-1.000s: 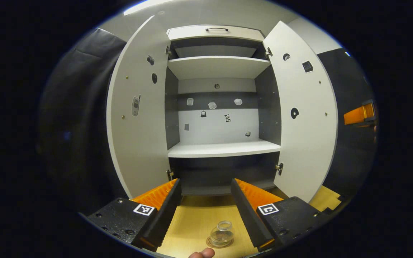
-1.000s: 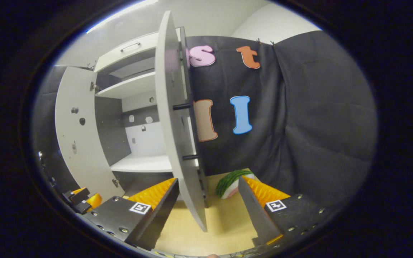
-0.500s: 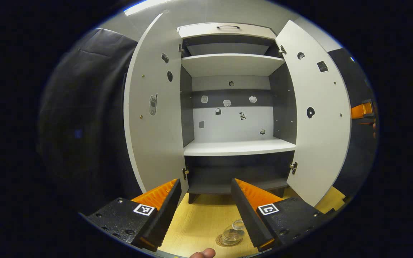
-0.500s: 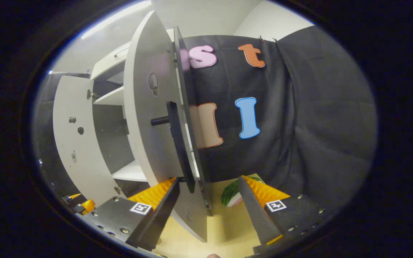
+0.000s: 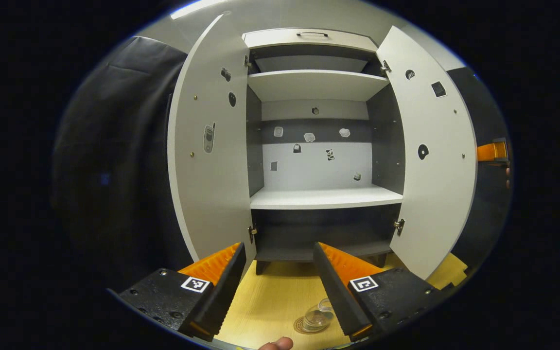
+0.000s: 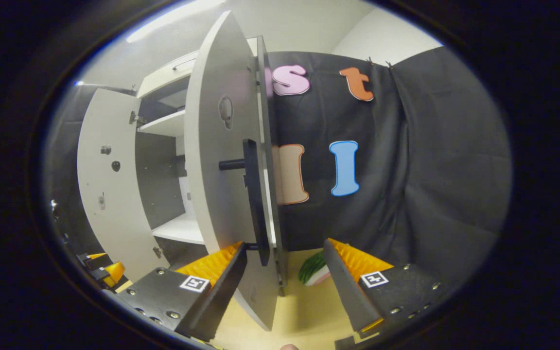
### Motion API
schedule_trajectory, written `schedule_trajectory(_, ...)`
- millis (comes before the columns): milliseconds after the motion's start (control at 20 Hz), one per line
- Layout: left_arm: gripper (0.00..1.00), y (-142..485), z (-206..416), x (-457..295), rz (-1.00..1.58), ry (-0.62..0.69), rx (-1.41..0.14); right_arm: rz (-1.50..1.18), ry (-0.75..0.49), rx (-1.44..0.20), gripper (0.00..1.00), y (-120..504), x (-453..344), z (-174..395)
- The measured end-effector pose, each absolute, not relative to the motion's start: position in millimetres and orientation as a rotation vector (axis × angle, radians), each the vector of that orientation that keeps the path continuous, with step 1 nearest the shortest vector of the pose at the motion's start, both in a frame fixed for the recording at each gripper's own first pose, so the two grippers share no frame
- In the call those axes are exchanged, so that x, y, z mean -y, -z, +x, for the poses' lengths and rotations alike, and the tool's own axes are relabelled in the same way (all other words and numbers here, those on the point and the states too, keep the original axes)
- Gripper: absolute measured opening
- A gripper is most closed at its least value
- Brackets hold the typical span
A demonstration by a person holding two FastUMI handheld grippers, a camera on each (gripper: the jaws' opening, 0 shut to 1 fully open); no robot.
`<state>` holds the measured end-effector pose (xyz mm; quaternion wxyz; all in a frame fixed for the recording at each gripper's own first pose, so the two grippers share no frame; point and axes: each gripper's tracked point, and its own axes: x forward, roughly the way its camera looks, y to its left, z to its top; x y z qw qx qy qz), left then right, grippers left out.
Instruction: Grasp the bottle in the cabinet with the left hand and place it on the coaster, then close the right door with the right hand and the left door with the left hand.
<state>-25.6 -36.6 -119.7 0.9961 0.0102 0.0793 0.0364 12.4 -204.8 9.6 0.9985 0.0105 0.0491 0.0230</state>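
In the left gripper view the grey cabinet [image 5: 323, 197] stands with both doors wide apart and bare shelves. A small clear bottle [image 5: 318, 317] sits on a round coaster [image 5: 304, 329] on the wooden table, low between my left gripper's fingers. My left gripper [image 5: 278, 284] is open and holds nothing. In the right gripper view the right door [image 6: 224, 194] stands edge-on right in front, its black handle [image 6: 251, 199] facing me. My right gripper [image 6: 285, 287] is open, with the door's lower edge between its fingers and neither finger visibly pressing on it. The left door [image 6: 105, 184] hangs open beyond.
A green striped, watermelon-like object [image 6: 311, 270] lies on the table behind the right door. Black cloth walls stand on both sides of the cabinet. The other gripper's orange finger [image 5: 491, 151] peeks past the right door's edge. A fingertip [image 5: 275, 344] rests at the bottom.
My left gripper backed off and shifted left, so the bottle on the coaster now sits lower right. The right gripper closed in on the right door, whose handle side now faces me.
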Motion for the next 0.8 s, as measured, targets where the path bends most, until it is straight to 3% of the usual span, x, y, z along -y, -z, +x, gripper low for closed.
schedule_trajectory(300, 0.89, 118.7, -24.1, 28.7, 0.026, -0.071, -0.155, 0.026, -0.154, -0.1, 0.97, -6.1, 158.5, 20.7)
schedule_trajectory(800, 0.89, 122.5, -29.6, -8.3, 0.006, -0.127, -0.161, 0.038, -0.228, -0.094, 0.97, 0.5, 96.8, 45.6)
